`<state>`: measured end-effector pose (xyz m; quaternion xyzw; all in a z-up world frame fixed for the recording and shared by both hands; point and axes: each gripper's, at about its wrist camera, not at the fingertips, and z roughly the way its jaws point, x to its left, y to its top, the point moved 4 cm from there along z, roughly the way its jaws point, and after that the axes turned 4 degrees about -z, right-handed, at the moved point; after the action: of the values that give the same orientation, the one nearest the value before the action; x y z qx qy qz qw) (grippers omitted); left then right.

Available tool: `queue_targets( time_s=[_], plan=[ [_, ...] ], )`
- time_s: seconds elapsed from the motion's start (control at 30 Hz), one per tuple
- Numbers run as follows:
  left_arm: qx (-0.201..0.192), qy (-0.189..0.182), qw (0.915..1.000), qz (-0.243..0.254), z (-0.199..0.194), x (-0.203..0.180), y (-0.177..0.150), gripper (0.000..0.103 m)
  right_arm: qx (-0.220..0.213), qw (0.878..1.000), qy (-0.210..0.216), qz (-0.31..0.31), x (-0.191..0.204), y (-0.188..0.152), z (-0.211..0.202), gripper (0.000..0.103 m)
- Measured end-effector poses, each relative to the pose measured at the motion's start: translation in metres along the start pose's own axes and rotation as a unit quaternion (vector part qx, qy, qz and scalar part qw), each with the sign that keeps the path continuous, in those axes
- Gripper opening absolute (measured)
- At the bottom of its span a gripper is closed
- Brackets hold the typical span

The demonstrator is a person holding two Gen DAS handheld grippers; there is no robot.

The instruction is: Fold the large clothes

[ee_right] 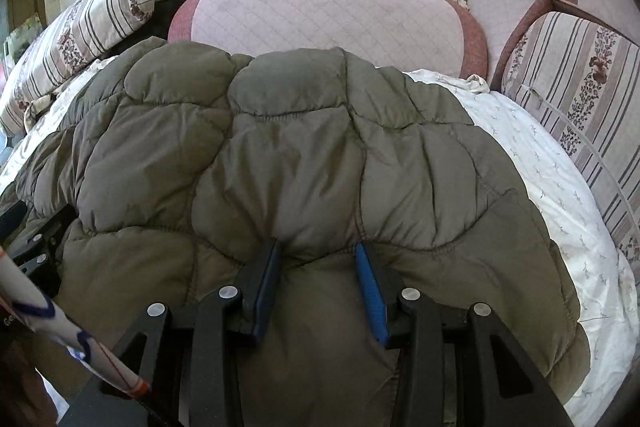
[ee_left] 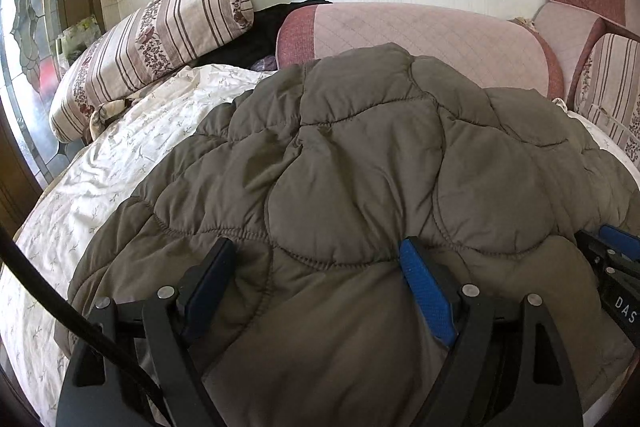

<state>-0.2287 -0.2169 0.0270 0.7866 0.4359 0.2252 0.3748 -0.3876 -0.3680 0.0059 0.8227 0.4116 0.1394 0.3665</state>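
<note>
Folding job: a big puffy green-brown coat [ee_left: 340,155] lies spread on a bed with a white sheet [ee_left: 132,147].
Left wrist view, coat: it covers most of the bed and reaches up to a pink cushion [ee_left: 420,35] at the back.
Left wrist view, left gripper [ee_left: 320,279]: its jaws are spread wide, and the near edge of the coat bulges up between them. The pads do not look like they squeeze it.
Left wrist view, other things: a striped pillow [ee_left: 152,51] sits at the far left, and the right gripper [ee_left: 608,259] peeks in at the right edge.
Right wrist view, coat [ee_right: 280,155]: the near edge is bunched up right at the gripper.
Right wrist view, right gripper [ee_right: 320,279]: its jaws are closer together and pinch a fat fold of the coat between the blue pads.
Right wrist view, other things: a striped cushion [ee_right: 580,99] stands at the right, beside the sheet [ee_right: 540,167].
Done so far: the coat looks laid out, and one side of its near edge is grabbed.
Left to do: I think the left jaws must close on the coat, and then the edge gets lifted and folded over. No neat fold shows yet.
</note>
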Motion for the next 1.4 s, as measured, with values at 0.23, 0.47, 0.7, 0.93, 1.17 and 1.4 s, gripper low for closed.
queue_targets(
  time_s=[0.23,0.47,0.7,0.93,1.17,1.4],
  plan=[
    [-0.001,0.002,1.0,0.0,0.0,-0.001,0.0,0.084,-0.002,1.0,-0.008,-0.008,0.001,-0.001,0.001,0.044],
    [-0.005,0.001,1.0,-0.003,-0.004,-0.002,-0.002,0.084,-0.011,1.0,-0.018,-0.01,0.003,-0.002,-0.004,0.044],
    [-0.019,-0.006,0.9997,-0.015,-0.023,0.005,-0.004,0.083,-0.04,0.999,-0.027,-0.009,0.004,-0.008,-0.037,0.044],
    [-0.032,-0.011,0.9994,0.002,-0.05,0.005,-0.012,0.083,-0.049,0.998,-0.025,-0.005,-0.001,-0.027,-0.072,0.044],
    [-0.03,0.005,0.9994,0.019,-0.047,0.002,-0.022,0.084,-0.036,0.999,-0.019,-0.004,-0.004,-0.037,-0.075,0.044],
    [-0.028,0.011,0.9993,0.024,-0.042,-0.001,-0.024,0.084,-0.024,0.999,-0.025,-0.017,0.0,-0.042,-0.066,0.046]
  ],
)
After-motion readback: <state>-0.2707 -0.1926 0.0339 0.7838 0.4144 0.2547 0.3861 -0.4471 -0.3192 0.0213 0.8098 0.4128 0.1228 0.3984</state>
